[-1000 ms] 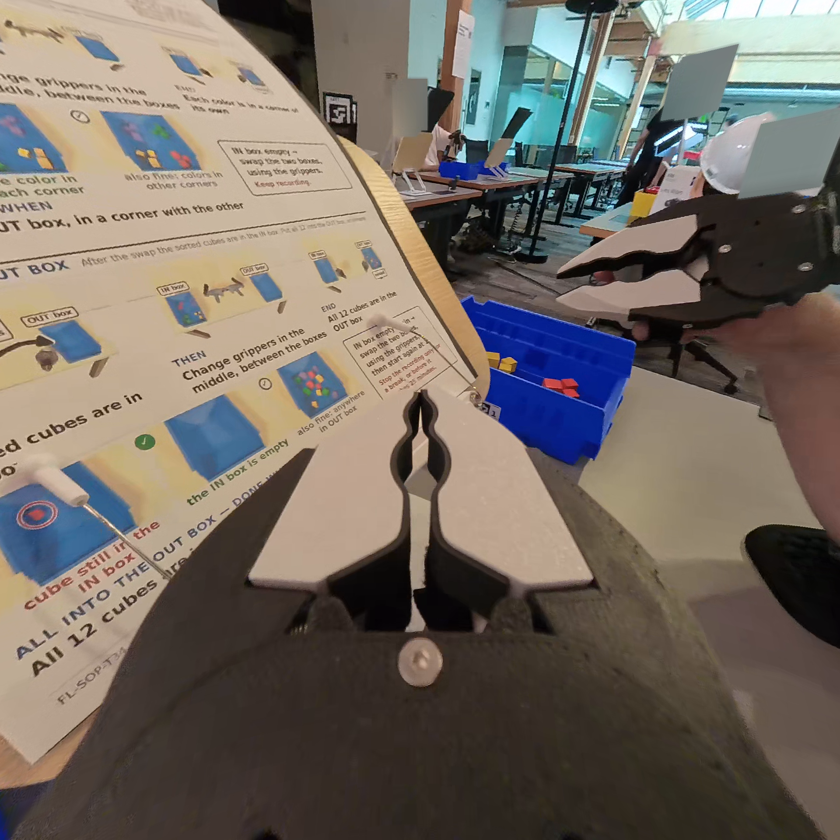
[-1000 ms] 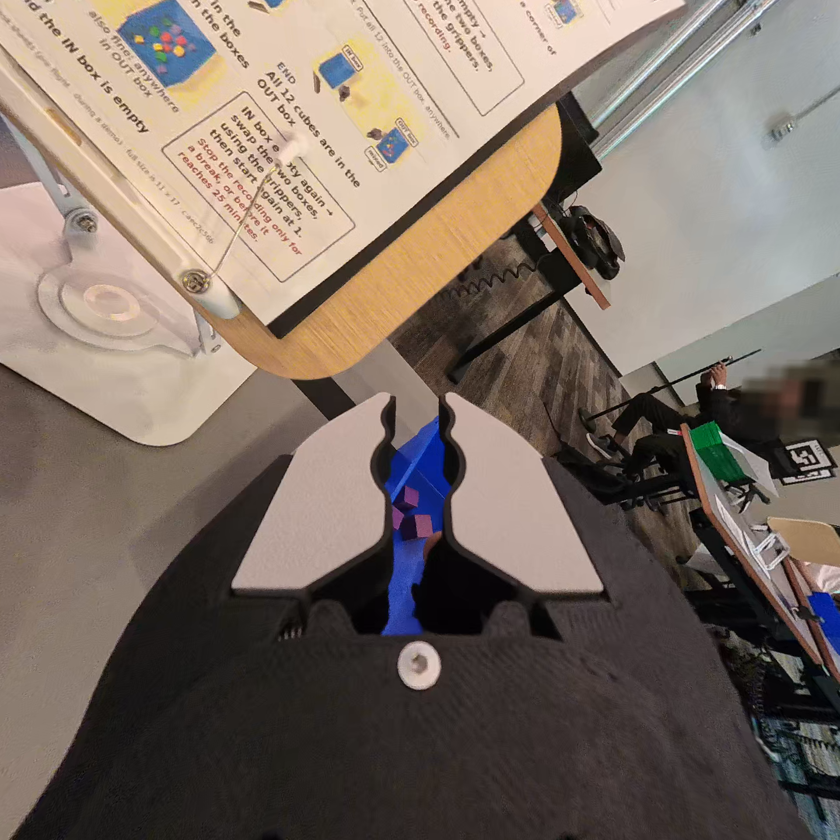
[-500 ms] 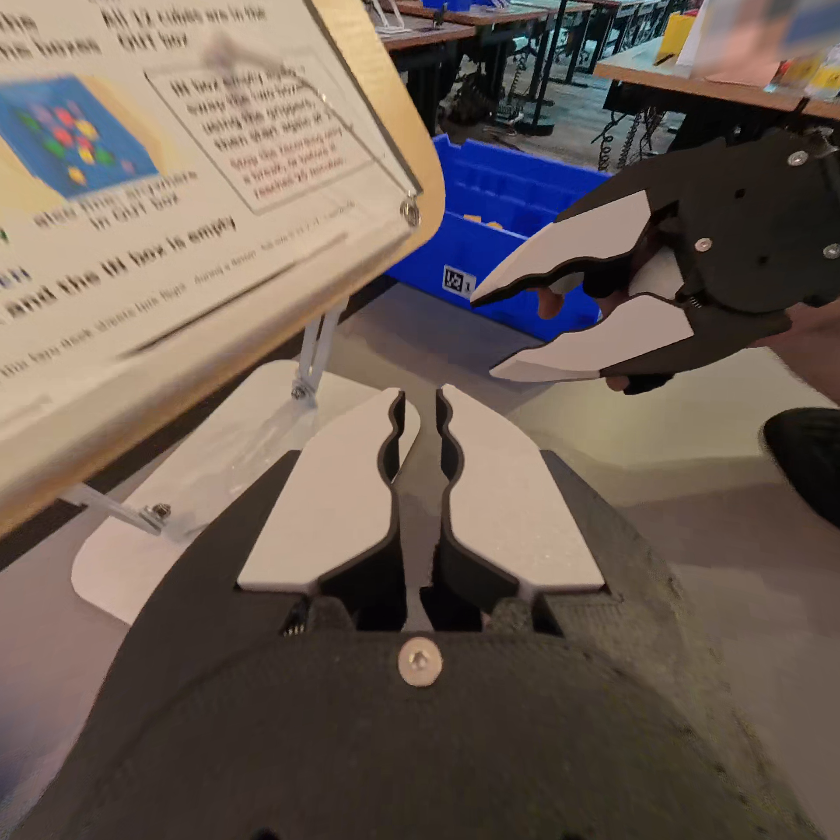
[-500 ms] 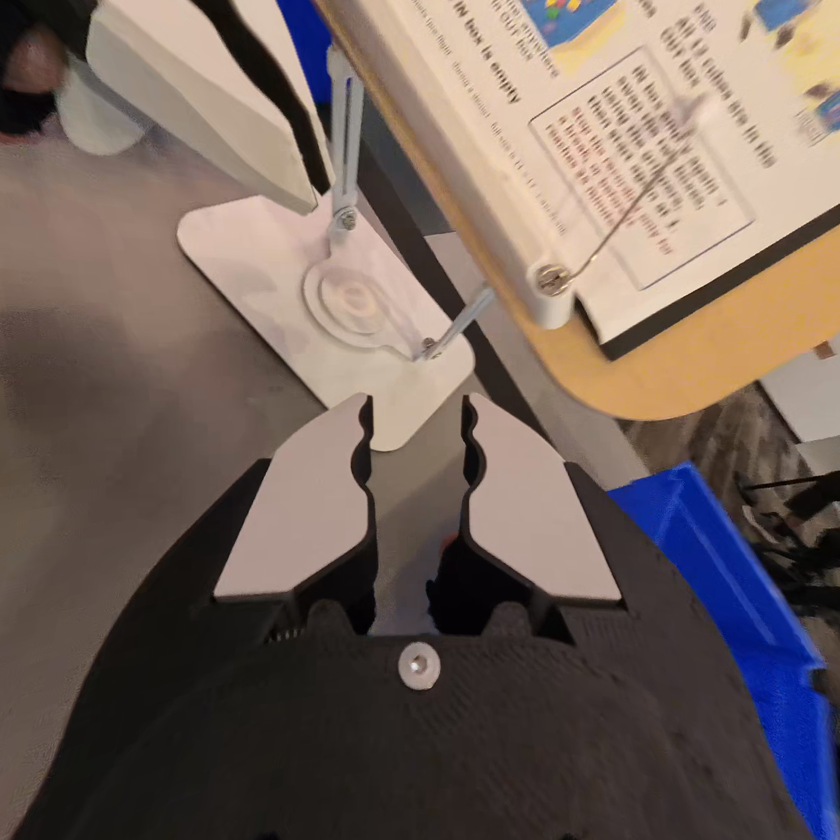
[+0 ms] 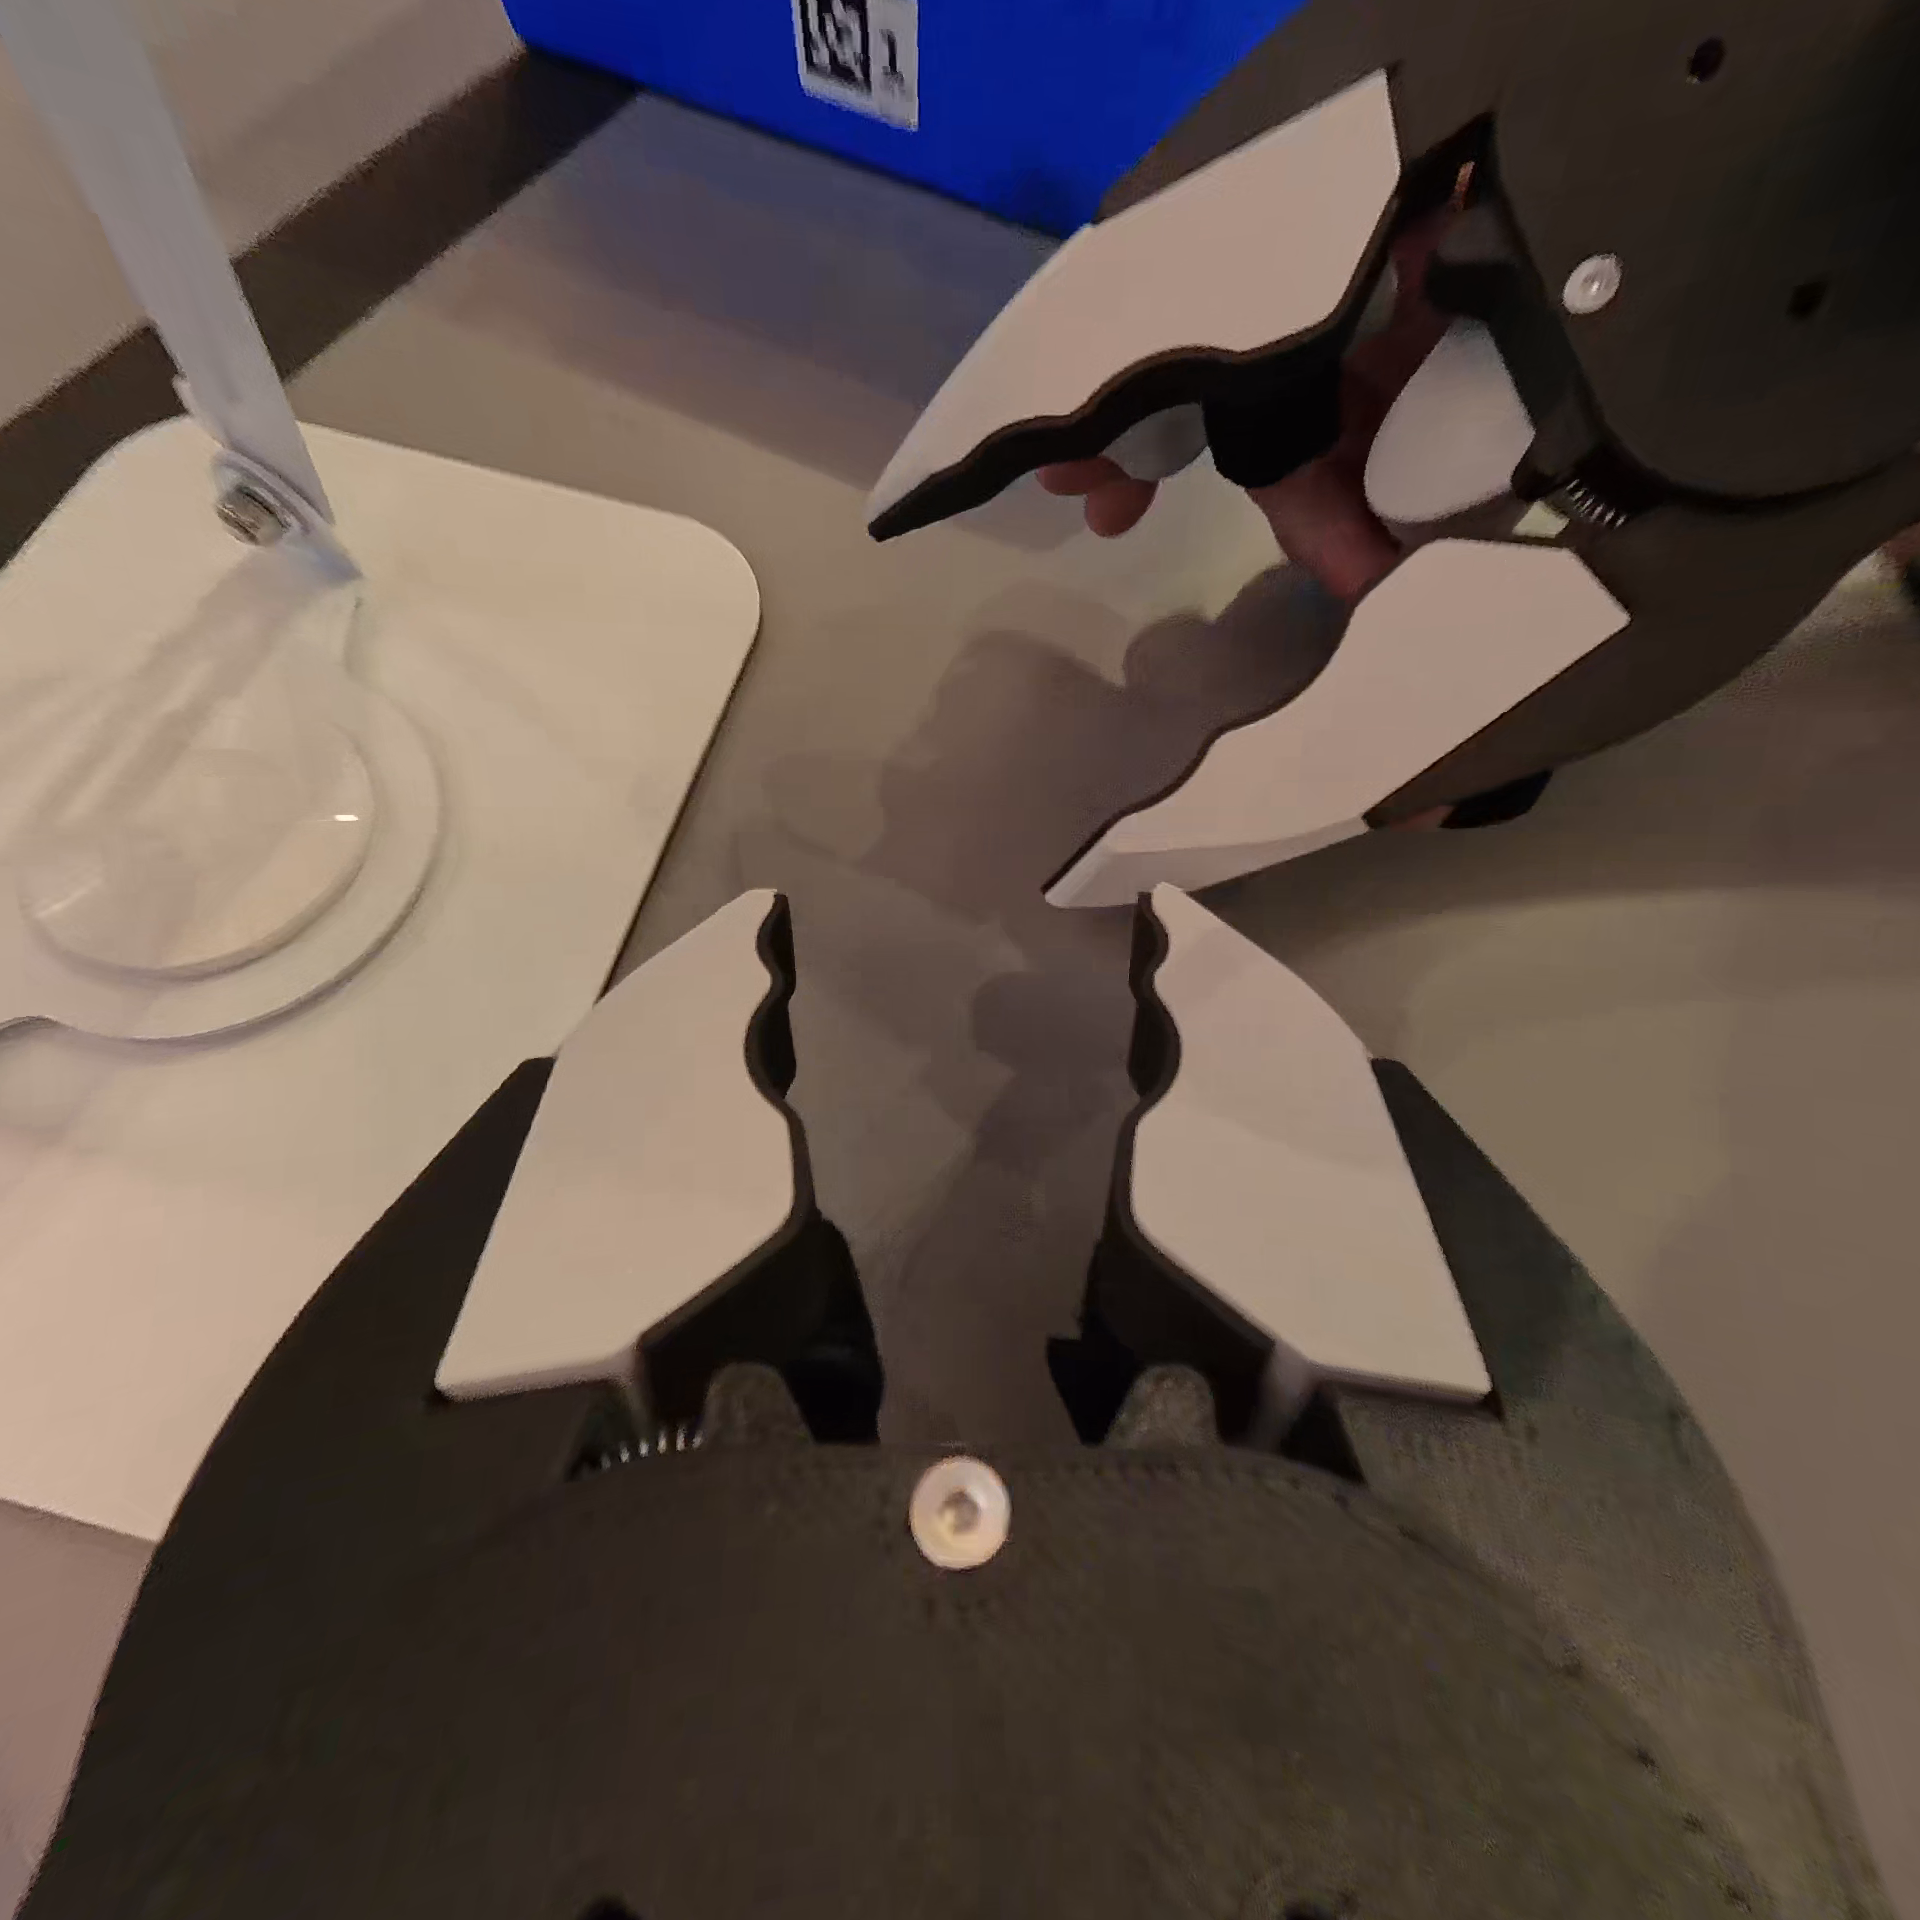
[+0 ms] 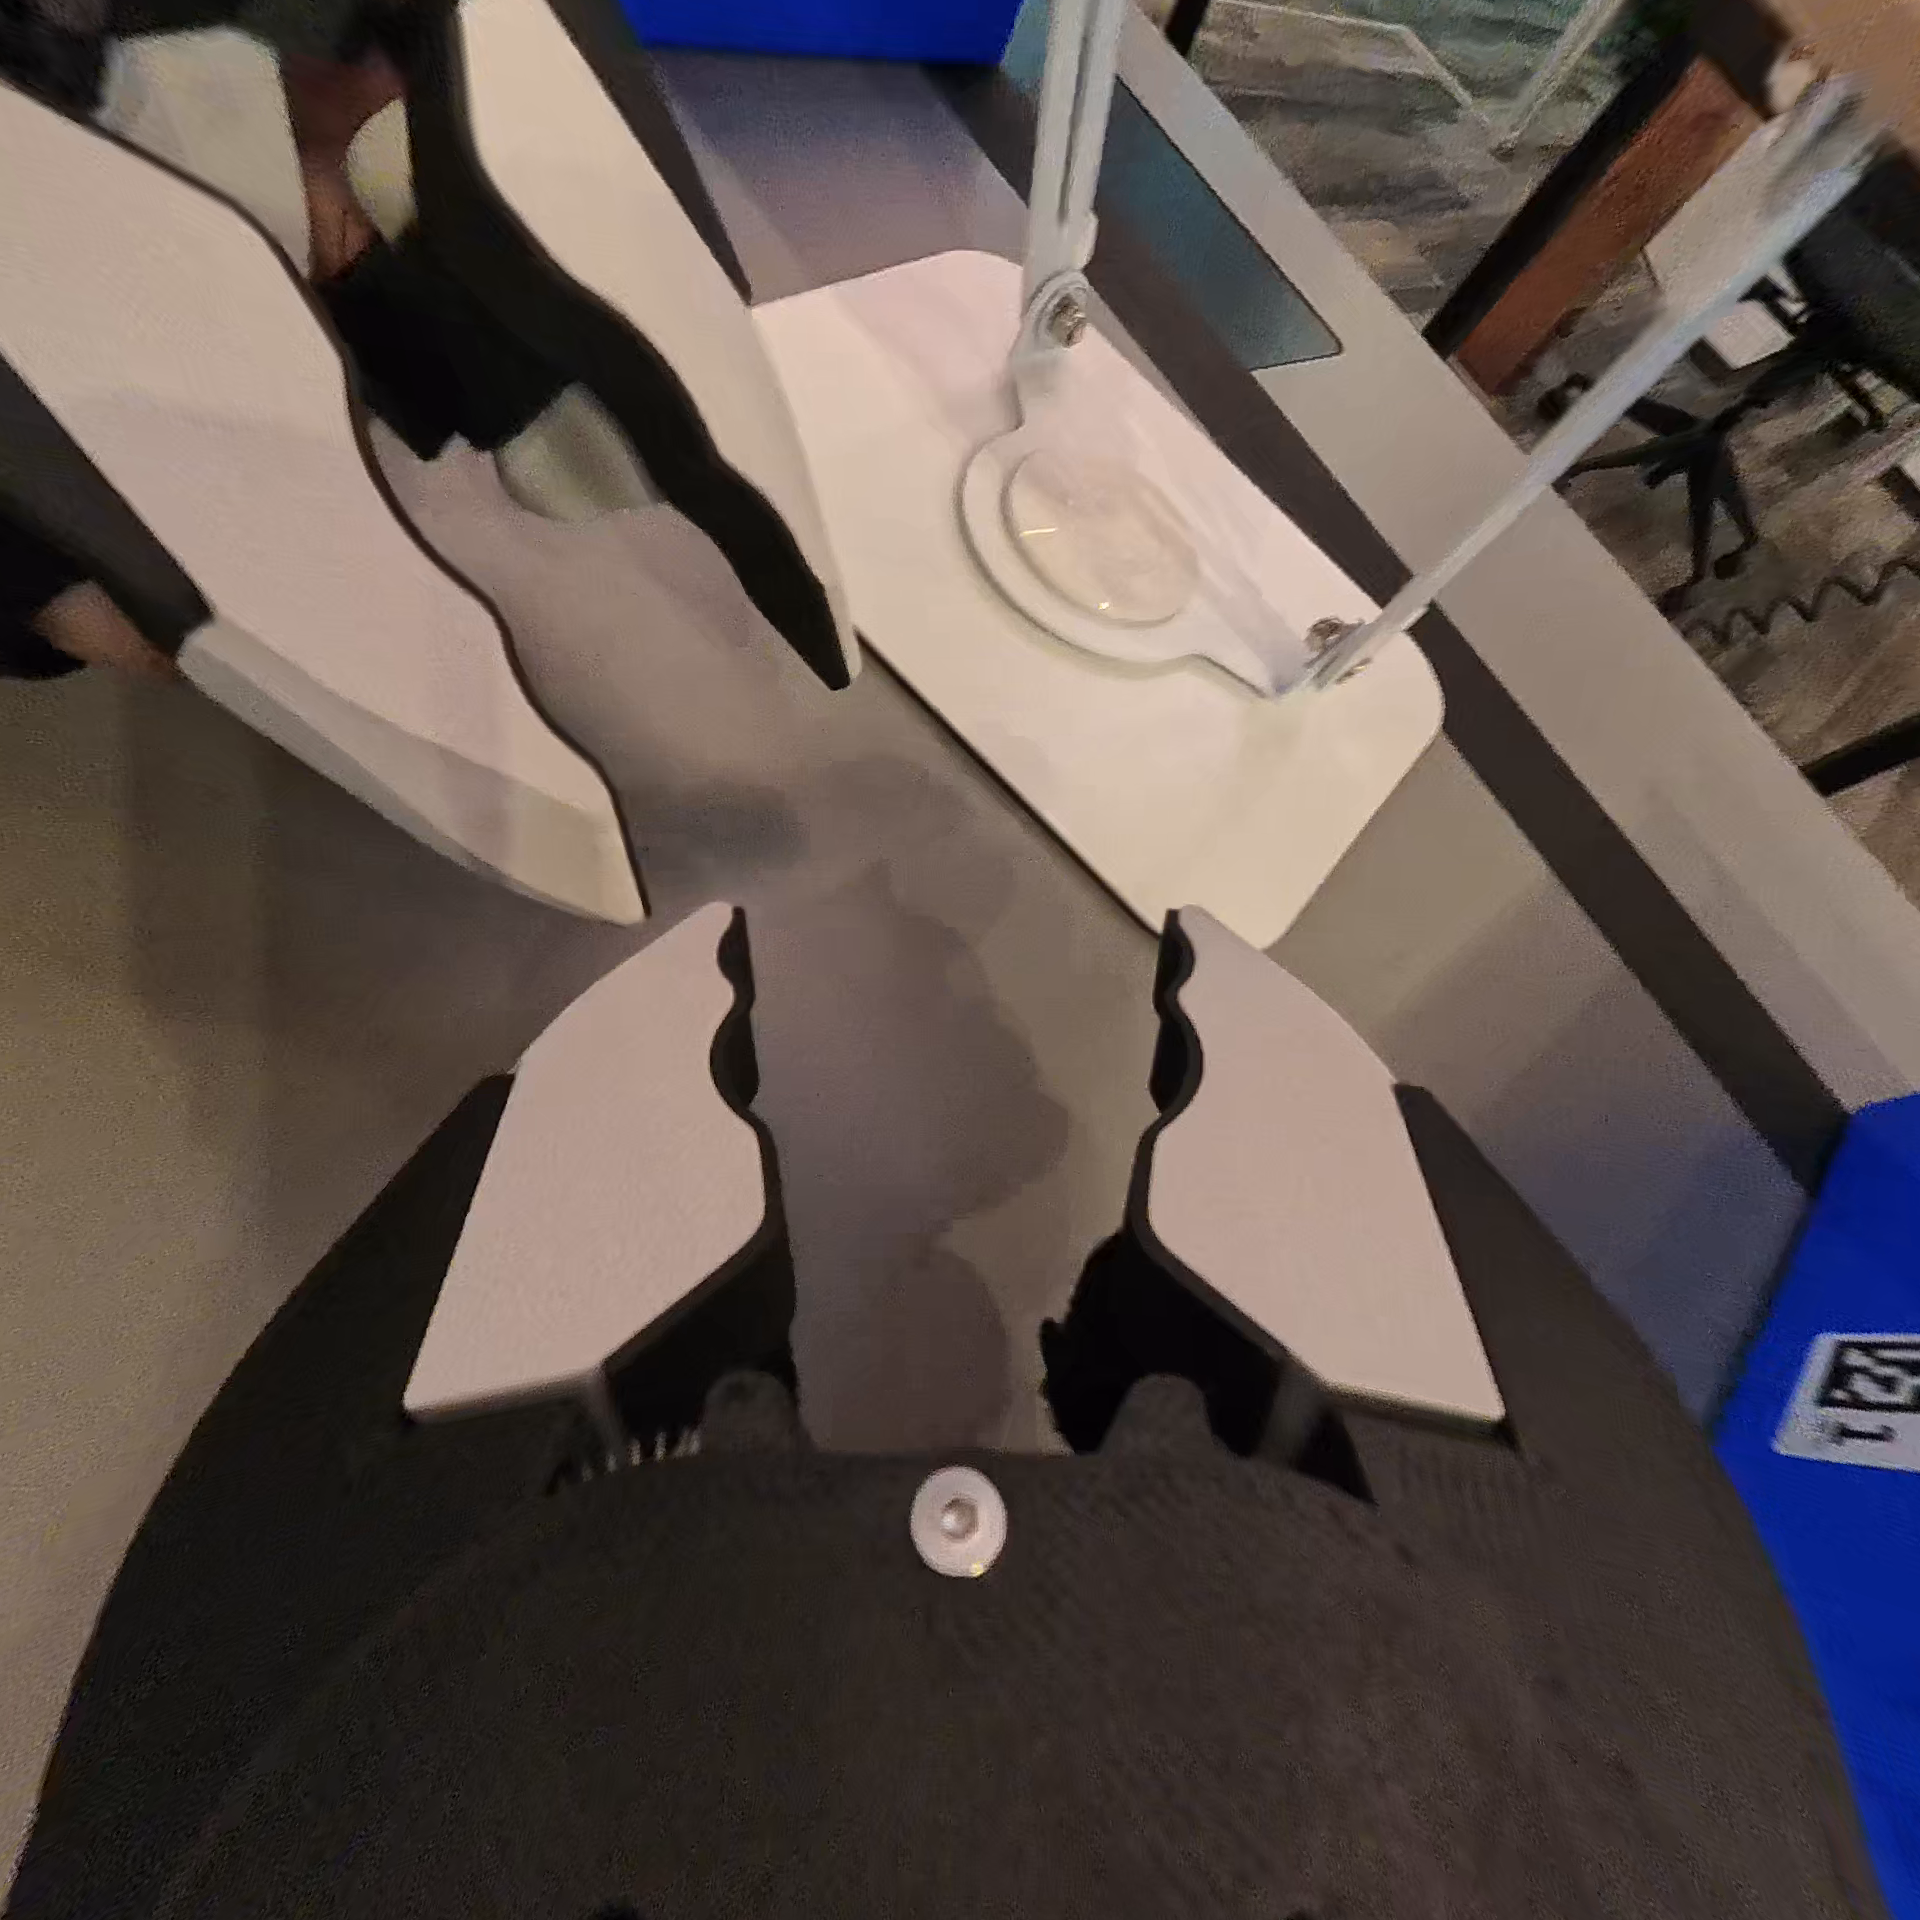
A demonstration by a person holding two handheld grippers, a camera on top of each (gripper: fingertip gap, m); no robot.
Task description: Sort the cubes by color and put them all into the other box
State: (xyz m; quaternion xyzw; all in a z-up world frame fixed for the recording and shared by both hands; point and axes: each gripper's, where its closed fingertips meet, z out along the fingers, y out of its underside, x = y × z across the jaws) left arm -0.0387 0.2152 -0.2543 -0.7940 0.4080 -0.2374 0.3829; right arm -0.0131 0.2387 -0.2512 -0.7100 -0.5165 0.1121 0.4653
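Left gripper [image 5: 961, 914] and right gripper [image 6: 951, 925] both hang released over the matte grey table [image 5: 1558, 1039] — nothing between their smooth white, wavy-edged fingers. At 12 o'clock stands a blue plastic box [image 5: 987, 114]; another [image 6: 1829, 1403] at 3 o'clock — contents hidden, cubes unseen.

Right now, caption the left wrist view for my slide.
Two open, empty grippers meet over a grey table, between a white stand and a blue box.

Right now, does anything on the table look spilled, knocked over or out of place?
Nothing stands out. Both grippers, left and right, hang with jaws open and empty over bare grey table, beside the white stand base. No cubes are in view.
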